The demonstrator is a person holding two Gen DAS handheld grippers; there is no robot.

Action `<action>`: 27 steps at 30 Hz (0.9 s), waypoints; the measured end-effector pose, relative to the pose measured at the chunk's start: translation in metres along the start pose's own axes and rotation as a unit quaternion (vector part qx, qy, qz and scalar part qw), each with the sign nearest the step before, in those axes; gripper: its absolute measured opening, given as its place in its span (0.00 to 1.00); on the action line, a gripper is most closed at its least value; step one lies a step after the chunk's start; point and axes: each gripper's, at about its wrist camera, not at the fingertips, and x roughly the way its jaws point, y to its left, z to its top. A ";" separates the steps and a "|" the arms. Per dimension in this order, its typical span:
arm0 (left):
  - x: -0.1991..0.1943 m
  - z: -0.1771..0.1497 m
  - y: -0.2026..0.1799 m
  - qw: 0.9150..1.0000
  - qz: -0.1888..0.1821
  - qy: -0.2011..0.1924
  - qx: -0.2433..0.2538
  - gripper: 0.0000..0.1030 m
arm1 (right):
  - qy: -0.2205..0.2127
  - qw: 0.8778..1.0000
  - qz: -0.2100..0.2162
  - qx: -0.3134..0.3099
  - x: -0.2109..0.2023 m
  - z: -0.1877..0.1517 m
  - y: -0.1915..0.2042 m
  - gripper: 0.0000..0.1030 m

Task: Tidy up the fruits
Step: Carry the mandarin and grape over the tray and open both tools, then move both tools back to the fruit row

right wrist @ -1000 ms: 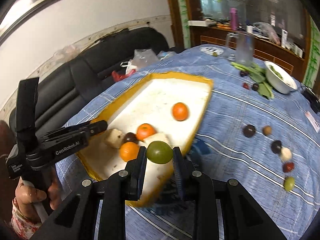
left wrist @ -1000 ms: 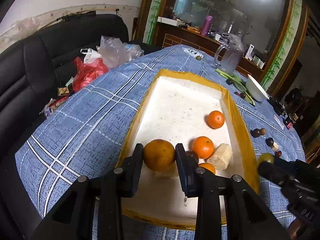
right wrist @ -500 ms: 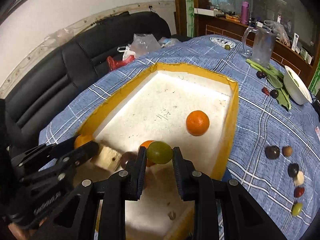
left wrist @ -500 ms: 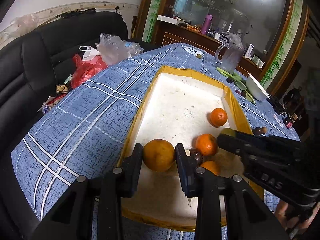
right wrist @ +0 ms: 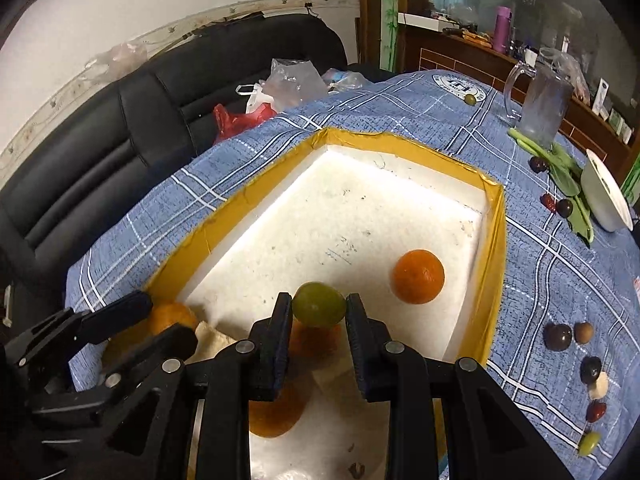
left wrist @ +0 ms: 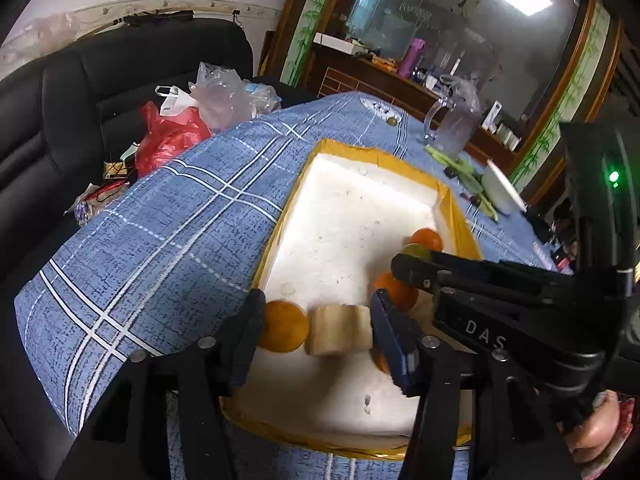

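- The right gripper [right wrist: 319,312] has its jaws closed on a green fruit [right wrist: 319,304], pinched between the two pads and held above the white floor of the foam tray [right wrist: 494,264], toward the tray's near end.
- The left gripper [left wrist: 318,330] is spread wide at the tray's near-left corner. A large orange [left wrist: 283,326] lies against its left finger and a pale cut chunk [left wrist: 339,330] lies beside the right finger; it grips neither.
- From the left wrist view, the right gripper's black body crosses the near-right part of the tray and hides part of a tangerine [left wrist: 394,290] behind it.
- Another tangerine [right wrist: 418,276] lies alone on the tray floor near the right wall, just beyond the held fruit.
- Below the right gripper's fingers, one more orange fruit [right wrist: 276,410] sits on the tray floor, partly covered by them.
- On the blue checked tablecloth [right wrist: 560,292], along the table's right edge, lie small dark, brown, white, red and green fruits [right wrist: 558,336].
- Toward the far-right corner stand a clear jug [right wrist: 544,106] and a white bowl [right wrist: 606,196] with green leaves [right wrist: 564,168] between them.
- Plastic bags [right wrist: 288,84] rest on the black sofa [right wrist: 120,128] past the table's far-left edge.
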 end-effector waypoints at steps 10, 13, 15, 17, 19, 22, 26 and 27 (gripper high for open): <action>-0.023 0.008 0.010 0.999 0.000 -0.034 -0.036 0.70 | -0.049 0.999 -0.002 0.013 -0.033 0.001 -0.008 0.47; -0.027 0.008 0.012 0.998 0.005 -0.037 -0.044 0.71 | -0.061 0.998 -0.011 0.028 -0.046 -0.003 -0.021 0.48; -0.030 0.007 0.012 0.998 0.006 -0.037 -0.046 0.71 | -0.064 0.997 -0.014 0.040 -0.053 -0.008 -0.032 0.51; -0.032 0.005 0.010 0.998 0.007 -0.036 -0.048 0.72 | -0.067 0.996 -0.022 0.055 -0.060 -0.015 -0.045 0.52; -0.033 0.004 0.007 0.998 0.005 -0.034 -0.048 0.72 | -0.066 0.995 -0.028 0.073 -0.067 -0.025 -0.060 0.52; -0.035 0.002 0.000 0.999 0.002 -0.033 -0.041 0.72 | -0.064 0.993 -0.033 0.097 -0.077 -0.042 -0.079 0.52; -0.040 -0.002 -0.013 0.999 -0.002 -0.033 -0.020 0.72 | -0.061 0.990 -0.046 0.116 -0.095 -0.071 -0.102 0.52; -0.041 -0.003 -0.016 0.999 -0.002 -0.033 -0.016 0.72 | -0.061 0.990 -0.051 0.118 -0.101 -0.079 -0.108 0.52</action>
